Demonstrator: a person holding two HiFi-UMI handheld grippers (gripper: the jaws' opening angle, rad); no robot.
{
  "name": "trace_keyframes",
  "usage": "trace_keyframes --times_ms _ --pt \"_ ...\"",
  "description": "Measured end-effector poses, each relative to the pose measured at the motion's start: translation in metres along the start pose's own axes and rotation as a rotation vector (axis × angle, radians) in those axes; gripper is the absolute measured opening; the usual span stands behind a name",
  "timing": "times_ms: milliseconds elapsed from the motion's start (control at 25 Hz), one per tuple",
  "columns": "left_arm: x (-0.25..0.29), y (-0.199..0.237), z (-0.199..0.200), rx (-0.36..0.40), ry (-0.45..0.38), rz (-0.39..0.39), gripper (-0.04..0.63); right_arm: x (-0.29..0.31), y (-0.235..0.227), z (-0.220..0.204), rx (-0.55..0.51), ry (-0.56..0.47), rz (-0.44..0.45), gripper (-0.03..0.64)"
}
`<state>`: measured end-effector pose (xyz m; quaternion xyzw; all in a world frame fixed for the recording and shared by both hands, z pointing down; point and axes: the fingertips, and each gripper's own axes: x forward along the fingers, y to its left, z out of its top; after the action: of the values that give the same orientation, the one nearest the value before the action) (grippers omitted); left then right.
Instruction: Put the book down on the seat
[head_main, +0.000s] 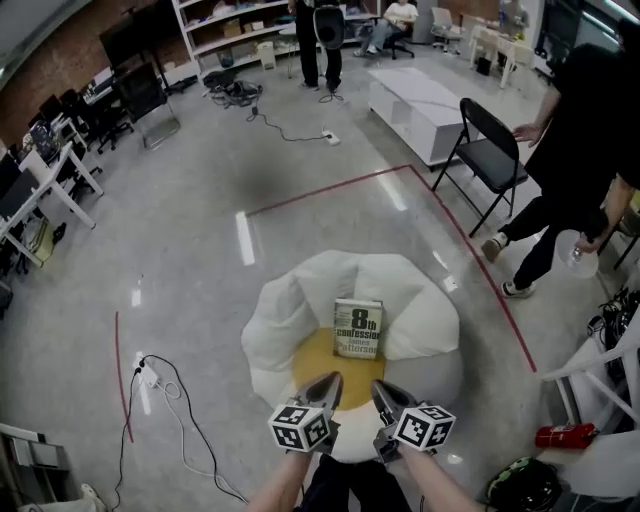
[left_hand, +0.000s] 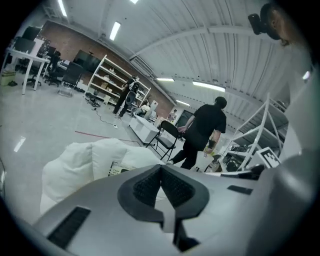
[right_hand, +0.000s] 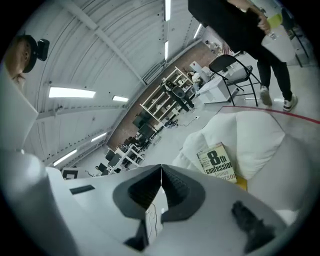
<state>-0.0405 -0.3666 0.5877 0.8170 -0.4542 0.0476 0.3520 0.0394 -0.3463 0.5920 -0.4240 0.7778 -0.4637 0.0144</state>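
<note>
Between the jaws of the left gripper (left_hand: 161, 168) and the right gripper (right_hand: 161, 167) is nothing; both pairs are closed together. Beyond them the book (head_main: 358, 328) rests on the white beanbag seat (head_main: 290, 310), leaning on its back. It looks stiff and rather light, with a smooth cover; its top edge offers a hold.

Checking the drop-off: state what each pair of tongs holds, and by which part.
Nothing. The left tongs and right tongs are shut and empty; the pale paperback book rests on the white beanbag seat, untouched.
</note>
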Motion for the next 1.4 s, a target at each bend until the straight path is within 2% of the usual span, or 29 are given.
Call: trace_keyframes --times_ms 160,320,520,600,760,920,1080,1400 --pt "-0.038 -0.03 0.017 -0.004 -0.004 -0.02 0.011 -0.034 0.033 0.014 -0.043 -0.015 -0.006 0.012" --pt "-0.075 -0.066 0.036 0.041 -0.013 -0.049 0.011 -0.074 0.071 0.037 -0.108 -0.073 0.009 0.011" --pt "-0.112 -0.106 0.051 0.044 -0.072 -0.129 0.011 -0.115 0.11 0.053 -0.223 -0.129 0.016 0.012" --pt "-0.117 -0.12 0.053 0.047 -0.082 -0.149 0.011 -0.125 0.118 0.053 -0.233 -0.146 0.013 0.011" --pt "-0.119 -0.143 0.045 0.067 -0.05 -0.162 0.011 -0.136 0.12 0.043 -0.189 -0.155 -0.005 0.012" --pt "-0.119 -0.146 0.03 0.079 -0.025 -0.164 0.011 -0.135 0.113 0.016 -0.137 -0.117 -0.009 0.011" --pt "-0.116 -0.142 0.03 0.094 -0.019 -0.155 0.011 -0.13 0.111 0.011 -0.149 -0.086 -0.009 0.011" --pt "-0.115 -0.133 0.025 0.07 -0.008 -0.131 0.011 -0.126 0.106 0.004 -0.171 -0.044 -0.023 0.011"
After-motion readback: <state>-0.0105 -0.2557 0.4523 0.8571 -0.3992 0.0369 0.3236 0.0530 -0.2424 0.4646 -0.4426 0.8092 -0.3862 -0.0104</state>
